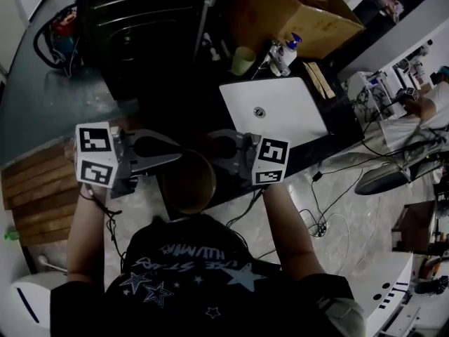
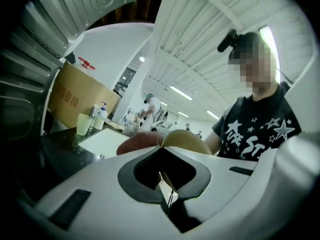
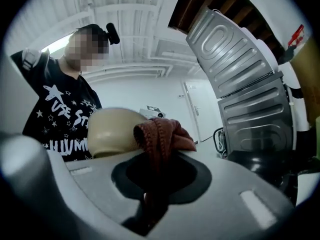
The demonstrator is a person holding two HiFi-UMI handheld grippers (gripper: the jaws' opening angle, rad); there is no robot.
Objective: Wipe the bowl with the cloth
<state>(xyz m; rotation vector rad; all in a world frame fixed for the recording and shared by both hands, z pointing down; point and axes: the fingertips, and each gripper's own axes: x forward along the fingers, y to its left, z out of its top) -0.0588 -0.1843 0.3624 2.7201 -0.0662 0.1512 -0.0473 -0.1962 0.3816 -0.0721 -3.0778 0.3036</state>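
L gripper [image 2: 162, 160] is shut tight on the rim of the bowl [image 2: 184, 140], holding it up by the person's chest, prob. to steady it for wiping. R gripper [image 3: 159, 159] is clamped on the cloth [image 3: 161, 134], bunched just beside the bowl, ready to rub inside. Laptop [image 1: 273, 107] lies beyond the bowl.

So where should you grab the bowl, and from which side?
By its rim, coming in from the side. The bowl is round and too wide for the jaws, but its wall is thin, so one jaw fits inside and one outside. The left gripper pinches it that way now.
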